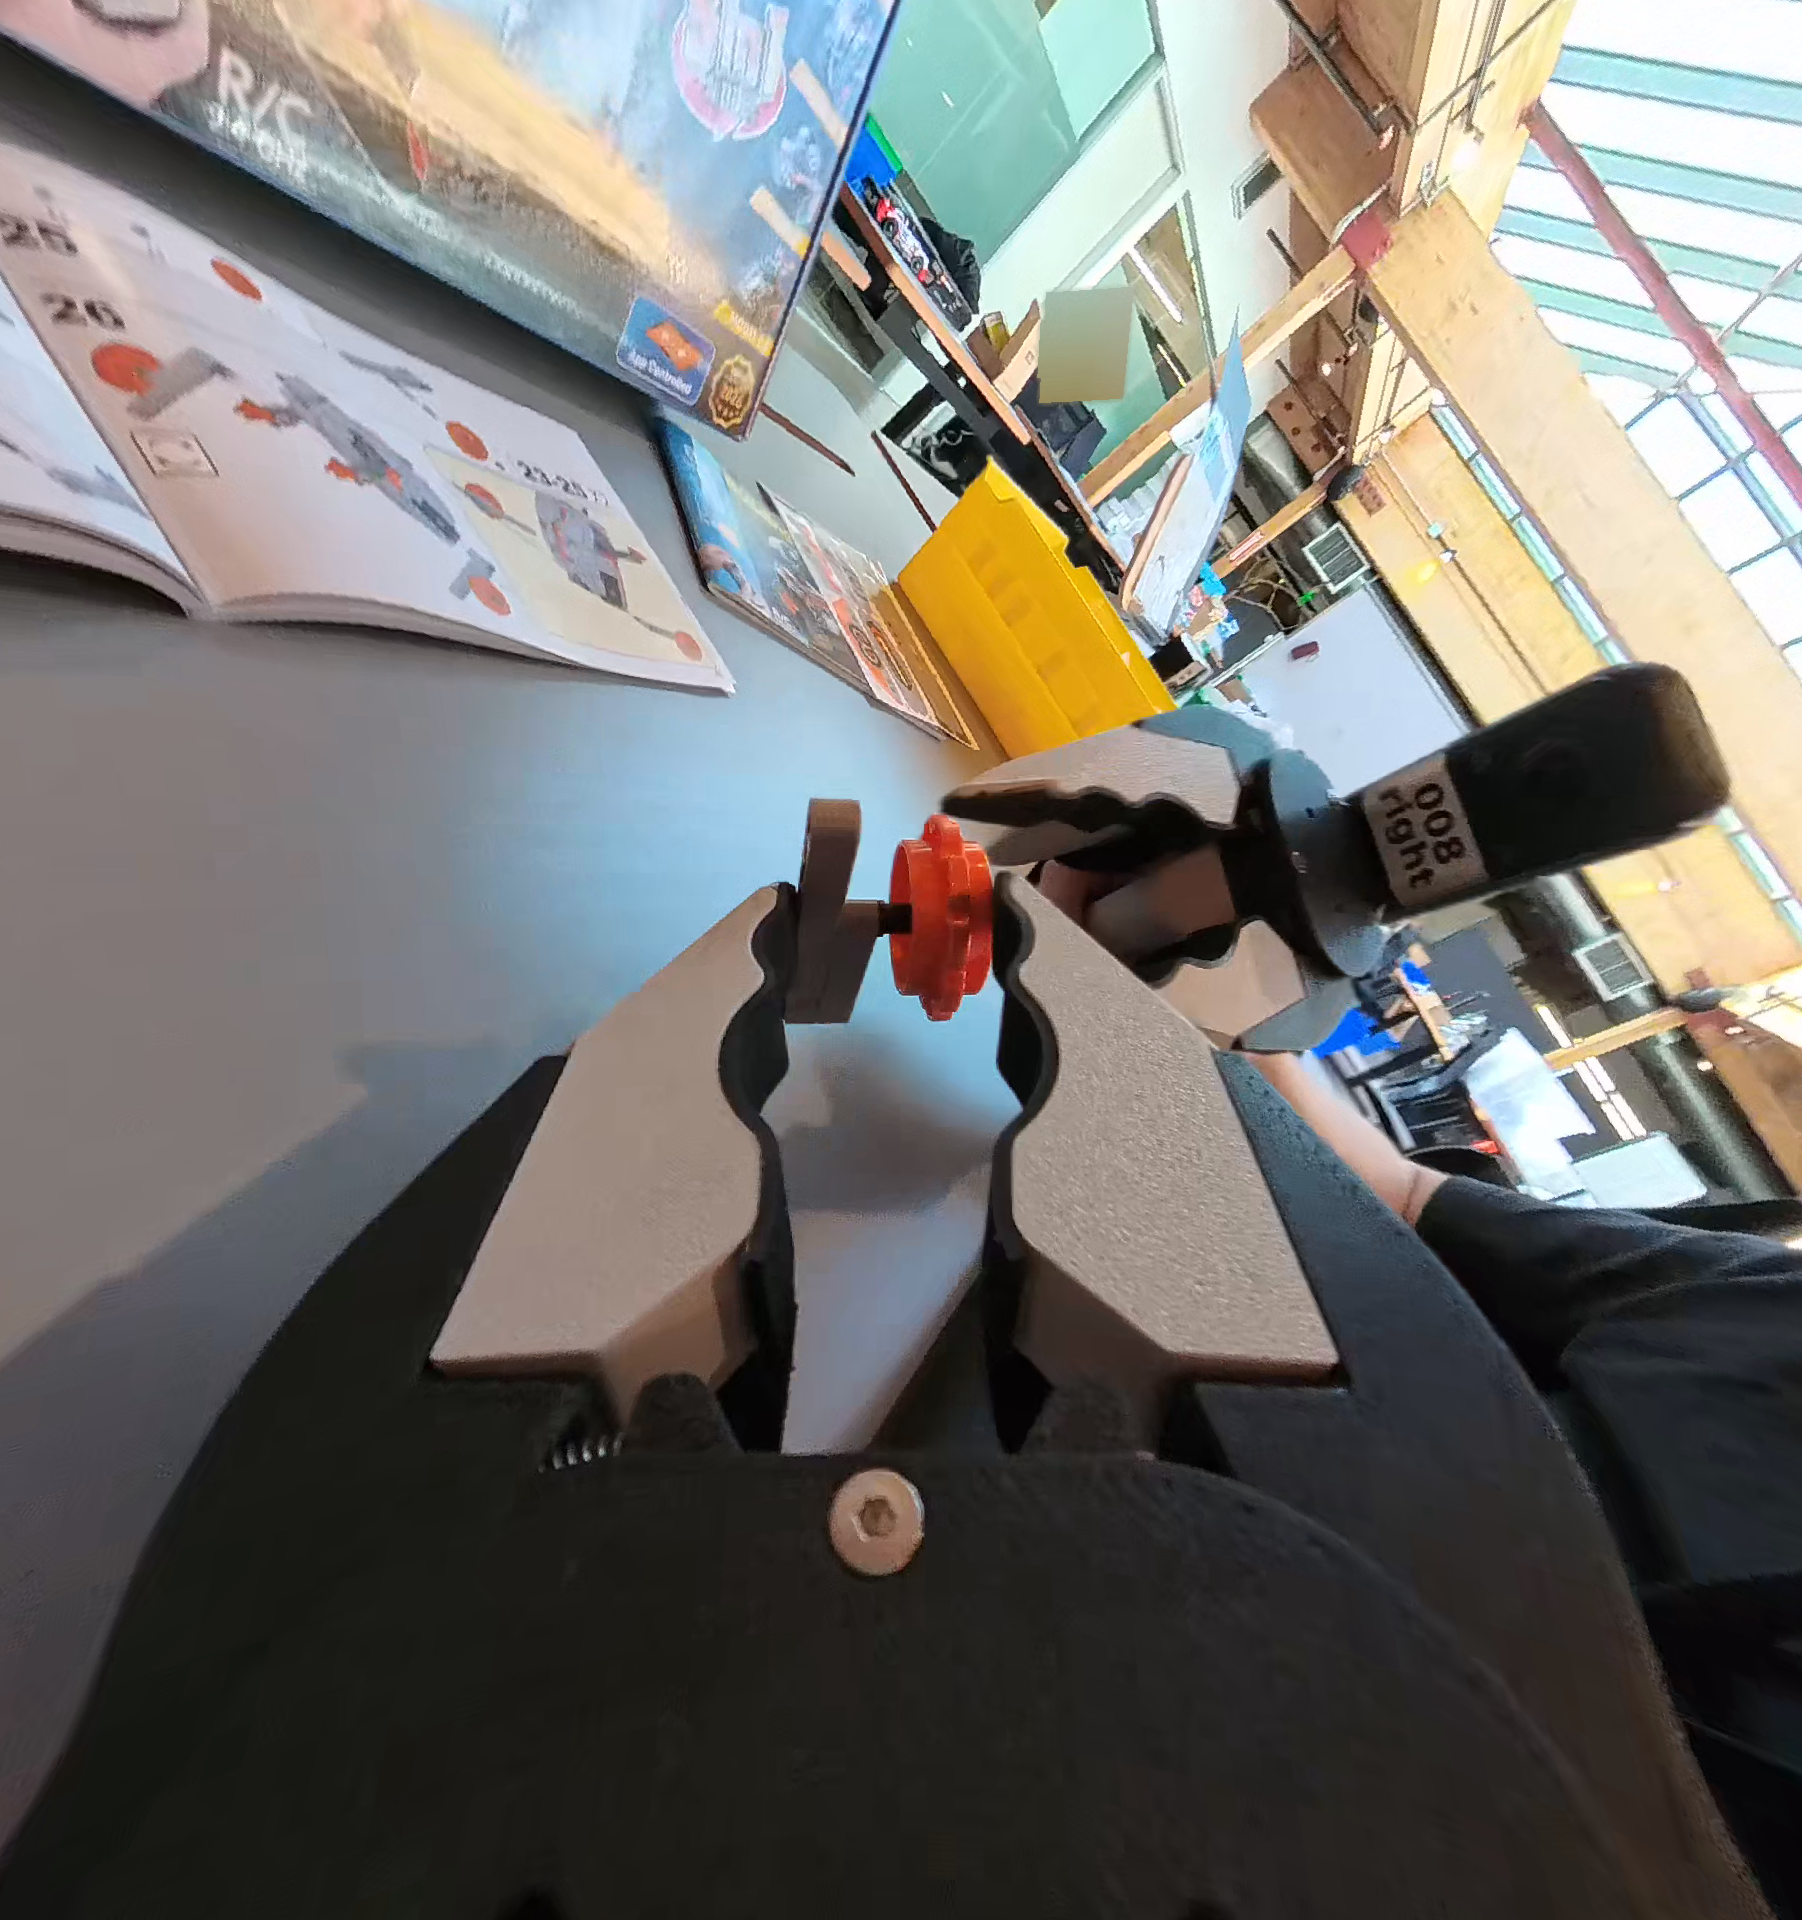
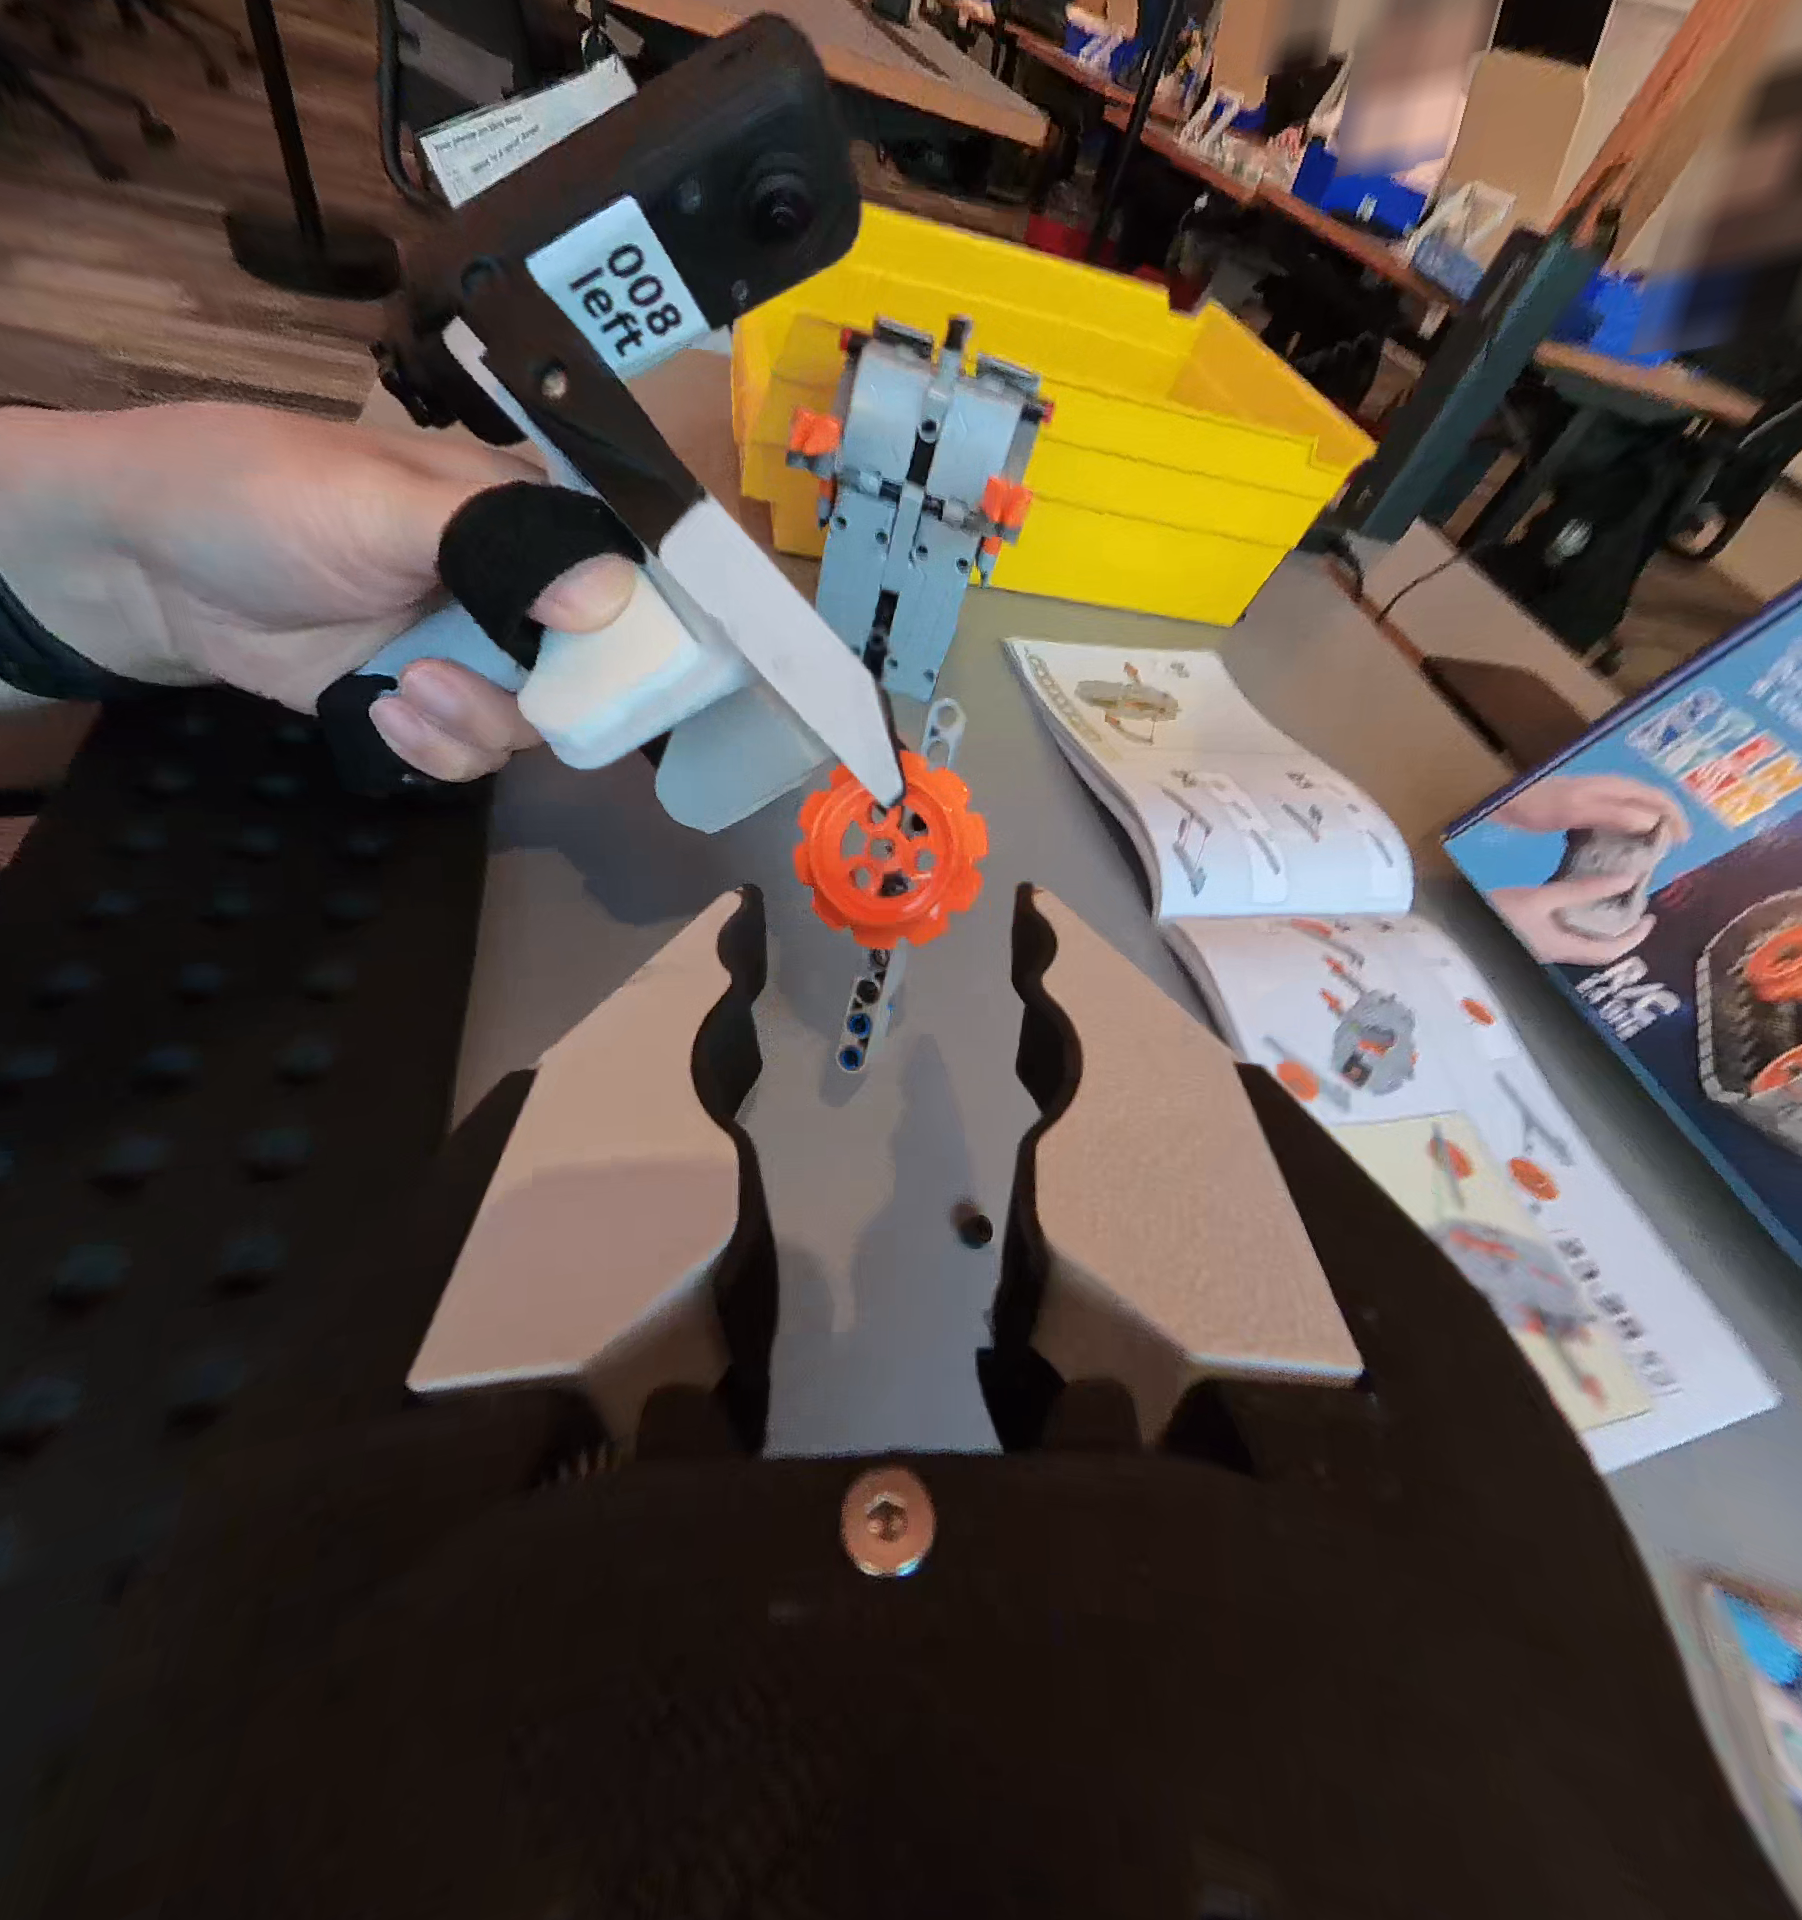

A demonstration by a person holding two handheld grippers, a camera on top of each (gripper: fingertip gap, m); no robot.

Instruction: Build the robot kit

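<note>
Grey table (image 2: 585,904) under both tools. Blue printed toy box (image 2: 1707,935) stands to the right of the right gripper; yellow bin (image 2: 1136,457) sits far ahead of it, with a grey brick-built assembly (image 2: 918,499) upright in front of the bin. Open instruction booklet (image 2: 1281,935) lies ahead-right of the right gripper, between it and the box; pages carry step numbers and part diagrams.

Left gripper (image 1: 892,914): fingers part-closed, pinching a small sub-assembly, a grey beam (image 1: 824,914) against one fingertip and an orange toothed wheel (image 1: 941,902) on a short black axle against the other. A hand (image 2: 211,561) in a black fingerless glove holds its handle. White ID sticker on its camera mount.

Right gripper (image 2: 886,914): fingers spread, holding nothing. Wheel sits just ahead of its tips, roughly centred on the gap, not touching as far as I can tell. White ID sticker on it too.

Small black pin (image 2: 973,1226) lies on the table between the right gripper's fingers.
</note>
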